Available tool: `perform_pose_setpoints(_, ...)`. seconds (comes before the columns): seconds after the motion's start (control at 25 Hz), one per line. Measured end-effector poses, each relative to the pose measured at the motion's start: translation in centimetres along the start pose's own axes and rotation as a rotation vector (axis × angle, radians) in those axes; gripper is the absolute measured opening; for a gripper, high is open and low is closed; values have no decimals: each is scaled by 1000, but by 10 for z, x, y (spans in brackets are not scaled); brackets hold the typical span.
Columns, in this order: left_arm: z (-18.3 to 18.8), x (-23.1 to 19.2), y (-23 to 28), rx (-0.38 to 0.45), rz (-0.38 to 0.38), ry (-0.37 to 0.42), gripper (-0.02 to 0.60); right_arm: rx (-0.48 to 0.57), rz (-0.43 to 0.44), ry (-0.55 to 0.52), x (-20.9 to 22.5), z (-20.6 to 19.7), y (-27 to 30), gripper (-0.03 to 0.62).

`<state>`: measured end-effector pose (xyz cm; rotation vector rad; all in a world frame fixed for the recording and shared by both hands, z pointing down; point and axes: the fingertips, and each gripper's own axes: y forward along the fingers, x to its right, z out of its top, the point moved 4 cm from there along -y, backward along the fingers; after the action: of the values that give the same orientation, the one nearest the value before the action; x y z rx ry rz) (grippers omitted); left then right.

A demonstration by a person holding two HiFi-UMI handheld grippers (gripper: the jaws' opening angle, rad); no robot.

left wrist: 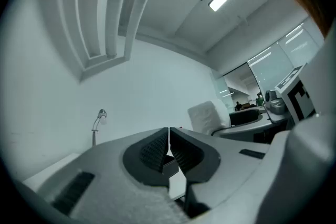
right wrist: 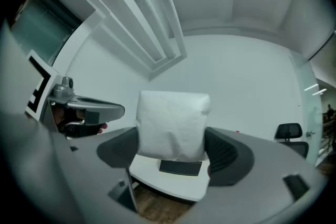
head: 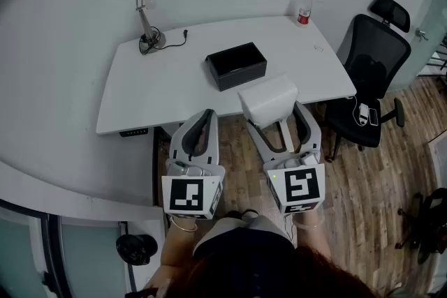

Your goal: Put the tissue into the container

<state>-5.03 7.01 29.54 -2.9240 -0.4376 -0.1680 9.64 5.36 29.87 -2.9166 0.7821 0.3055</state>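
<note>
1. The right gripper (head: 274, 114) (right wrist: 173, 150) has its jaws spread wide and clamped on the tissue (head: 267, 98) (right wrist: 172, 122), a white block-shaped pack. In the right gripper view a dark ribbed pad presses against each side of the pack.
2. The tissue stands upright between those jaws, up off the table at the jaw tips and over the table's near edge.
3. Just to its left, the left gripper (head: 207, 115) (left wrist: 168, 142) has its jaws closed together, pad against pad, with nothing between them. It points toward the same table edge.
4. Each gripper carries a cube with square markers at its rear end, the left (head: 192, 195) and the right (head: 302, 186), next to the person's hands.
5. Ahead of the right gripper and a little to its left, the black container (head: 236, 65) (right wrist: 180, 167) sits open on the white table (head: 174, 91), near the tissue but beyond it.
6. Farther ahead and left of both grippers, a small desk lamp (head: 145, 14) (left wrist: 98, 122) stands at the far left corner.
7. At the far right corner stands a bottle with a red cap (head: 304, 8).
8. To the right of the right gripper, a black office chair (head: 370, 59) (right wrist: 289, 131) stands on the wooden floor (head: 377, 185) beside the table.
</note>
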Motion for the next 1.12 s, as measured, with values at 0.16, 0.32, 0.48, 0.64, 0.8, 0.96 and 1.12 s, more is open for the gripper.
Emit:
perform_pose_setpoints(0.16,-2,2,2,4,1,17,32,9,-1,15,1,-2,1,391)
perform_pose_setpoints(0.32,-6,3,7,-3,9,24,32,16,1,50,6,-5,5,391)
perform_pose_setpoints(0.48,-8,7,18,-7,17,42,32,15,9,40,14,-9,12,391)
perform_pose_setpoints(0.64,-11,12,27,-6,28,68,32,13,24,50,24,-15,18,391)
perform_pose_setpoints(0.8,-12,15,37,-16,56,47,32,9,35,57,34,-22,25,391)
perform_pose_setpoints(0.96,-17,16,46,-24,65,49,32,-6,51,59,40,-28,36,391)
perform_pose_setpoints(1.12,-25,11,56,-24,68,48,32,-18,57,76,45,-36,50,391)
